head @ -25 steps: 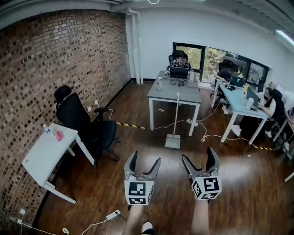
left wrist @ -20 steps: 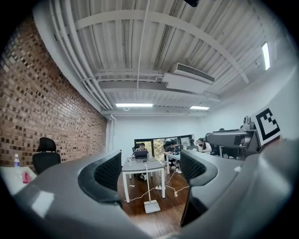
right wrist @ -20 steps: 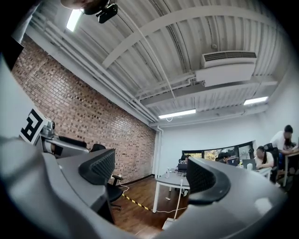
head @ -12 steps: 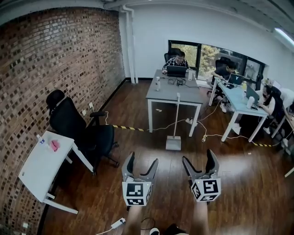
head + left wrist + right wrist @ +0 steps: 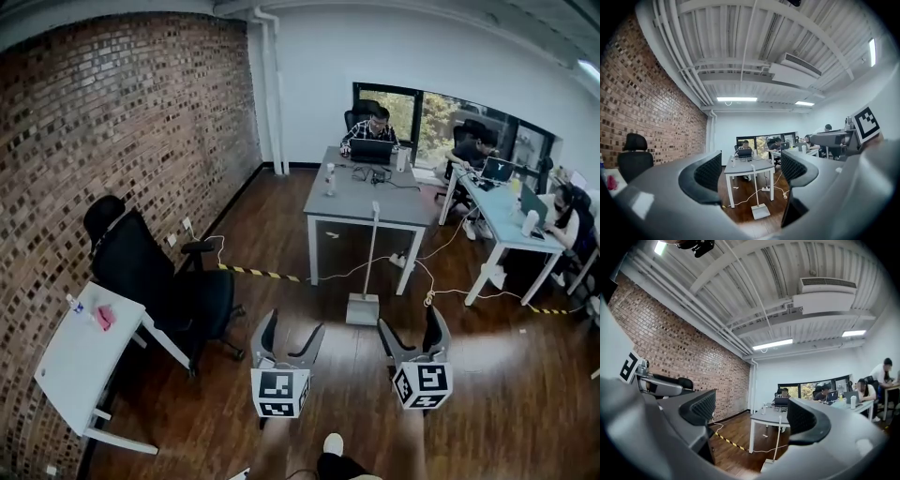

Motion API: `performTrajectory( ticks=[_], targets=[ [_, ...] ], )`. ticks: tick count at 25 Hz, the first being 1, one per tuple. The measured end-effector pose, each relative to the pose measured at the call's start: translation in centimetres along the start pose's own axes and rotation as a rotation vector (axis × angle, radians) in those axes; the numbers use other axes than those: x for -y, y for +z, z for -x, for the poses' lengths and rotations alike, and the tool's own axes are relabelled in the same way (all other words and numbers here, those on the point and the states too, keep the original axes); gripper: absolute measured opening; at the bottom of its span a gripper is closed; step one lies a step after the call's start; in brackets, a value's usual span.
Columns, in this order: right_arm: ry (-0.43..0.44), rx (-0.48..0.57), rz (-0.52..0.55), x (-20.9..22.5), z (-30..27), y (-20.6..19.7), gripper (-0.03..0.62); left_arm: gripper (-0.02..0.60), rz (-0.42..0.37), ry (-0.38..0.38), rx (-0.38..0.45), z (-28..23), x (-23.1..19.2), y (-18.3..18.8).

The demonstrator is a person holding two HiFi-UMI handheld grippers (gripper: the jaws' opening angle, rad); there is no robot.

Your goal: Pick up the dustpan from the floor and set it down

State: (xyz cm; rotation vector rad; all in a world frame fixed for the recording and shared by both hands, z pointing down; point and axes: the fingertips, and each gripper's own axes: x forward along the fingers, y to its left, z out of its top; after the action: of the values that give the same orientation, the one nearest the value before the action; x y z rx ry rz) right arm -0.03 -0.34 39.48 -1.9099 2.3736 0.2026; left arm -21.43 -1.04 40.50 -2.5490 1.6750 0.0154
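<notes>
A grey dustpan (image 5: pixel 363 308) stands on the wooden floor with its long handle upright, just in front of the grey desk (image 5: pixel 367 199). It shows between the jaws in the left gripper view (image 5: pixel 760 211) and low in the right gripper view (image 5: pixel 769 466). My left gripper (image 5: pixel 289 341) is open and empty, held short of the dustpan and to its left. My right gripper (image 5: pixel 413 335) is open and empty too, a little nearer the dustpan and to its right. Both point level toward it.
A black office chair (image 5: pixel 159 284) and a white table (image 5: pixel 79 350) stand at the left by the brick wall. Cables and a yellow-black floor tape (image 5: pixel 258 273) run near the desk legs. People sit at desks at the back and right (image 5: pixel 514 217).
Both grippers have moved forward across the room, so the dustpan and the desk are closer. The chair and white table have slid toward the left edge. Jaws look unchanged.
</notes>
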Motion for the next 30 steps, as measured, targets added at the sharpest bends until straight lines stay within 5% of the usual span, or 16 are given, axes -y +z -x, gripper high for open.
performTrajectory(
  ticks=[5, 12, 25, 30],
  targets=[
    [-0.027, 0.009, -0.007, 4.0, -8.6, 0.1, 0.480, 0.387, -0.039, 0.033, 0.022, -7.7, -2.2, 2.6],
    [0.071, -0.018, -0.046, 4.2, -16.3, -2.4, 0.480, 0.386, -0.031, 0.093, -0.015, -14.2, -5.2, 1.5],
    [-0.030, -0.042, 0.029, 11.9, -30.0, -5.9, 0.480, 0.385, 0.025, -0.047, -0.002, -33.1, -7.6, -2.6],
    [-0.066, -0.017, 0.058, 13.6, -39.3, -5.5, 0.466, 0.387, -0.024, -0.091, 0.037, -41.9, -10.6, -1.4]
  ],
)
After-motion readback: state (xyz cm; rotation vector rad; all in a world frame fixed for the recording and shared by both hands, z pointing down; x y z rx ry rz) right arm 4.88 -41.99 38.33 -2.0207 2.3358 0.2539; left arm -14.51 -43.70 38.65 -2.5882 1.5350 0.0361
